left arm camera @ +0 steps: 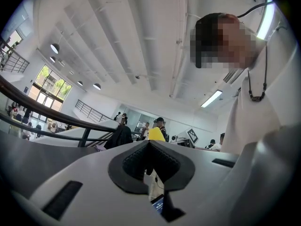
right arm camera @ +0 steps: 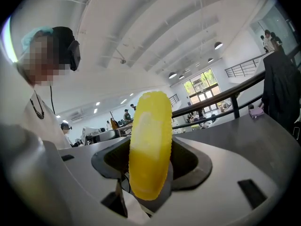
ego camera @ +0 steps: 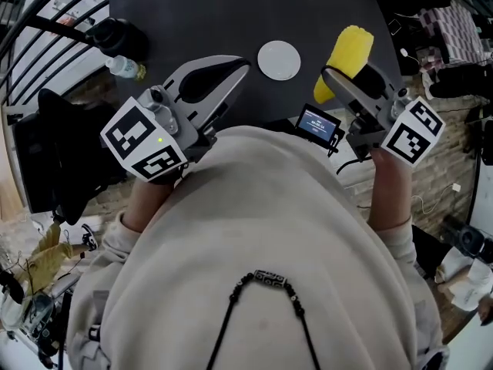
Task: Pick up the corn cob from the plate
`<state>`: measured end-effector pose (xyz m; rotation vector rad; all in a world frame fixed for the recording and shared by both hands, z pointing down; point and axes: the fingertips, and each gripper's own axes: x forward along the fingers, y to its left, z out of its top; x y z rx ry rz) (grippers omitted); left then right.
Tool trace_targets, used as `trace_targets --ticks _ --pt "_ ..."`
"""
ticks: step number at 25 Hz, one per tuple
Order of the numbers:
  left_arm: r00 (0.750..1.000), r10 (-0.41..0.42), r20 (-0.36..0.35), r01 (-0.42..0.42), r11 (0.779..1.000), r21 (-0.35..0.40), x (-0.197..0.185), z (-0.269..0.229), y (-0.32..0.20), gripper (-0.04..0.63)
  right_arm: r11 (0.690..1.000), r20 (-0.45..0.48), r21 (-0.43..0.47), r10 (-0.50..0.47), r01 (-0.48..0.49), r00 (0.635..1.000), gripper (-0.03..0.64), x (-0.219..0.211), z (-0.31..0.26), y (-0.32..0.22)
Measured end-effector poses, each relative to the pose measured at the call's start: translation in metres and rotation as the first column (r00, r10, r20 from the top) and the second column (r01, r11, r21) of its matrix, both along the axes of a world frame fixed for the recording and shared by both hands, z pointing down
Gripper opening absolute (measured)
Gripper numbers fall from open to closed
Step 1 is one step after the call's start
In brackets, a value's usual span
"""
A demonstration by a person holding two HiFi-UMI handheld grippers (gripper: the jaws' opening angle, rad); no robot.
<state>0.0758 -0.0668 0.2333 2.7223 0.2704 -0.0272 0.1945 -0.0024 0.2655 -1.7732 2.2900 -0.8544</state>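
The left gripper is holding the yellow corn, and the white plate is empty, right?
Not quite. The right gripper holds the corn cob, not the left one; the right gripper view shows its jaws clamped on it. The left gripper is shut on nothing. The white plate is indeed empty.

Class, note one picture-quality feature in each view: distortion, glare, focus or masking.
Head view: evenly lit, sharp. Left gripper view: fisheye bends the ceiling beams; a mosaic patch sits upper right. Right gripper view: fisheye too; the close corn cob looks soft, with pale sheen.
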Motion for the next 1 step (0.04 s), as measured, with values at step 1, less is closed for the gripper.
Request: trace_targets --ticks 1 --pt "1.0 0.003 0.001 -0.003 1.0 -0.003 0.0016 0.0001 -0.009 0.006 1.0 0.003 -0.004 0.003 -0.003 1.0 0.262 0.0006 0.0002 -0.0073"
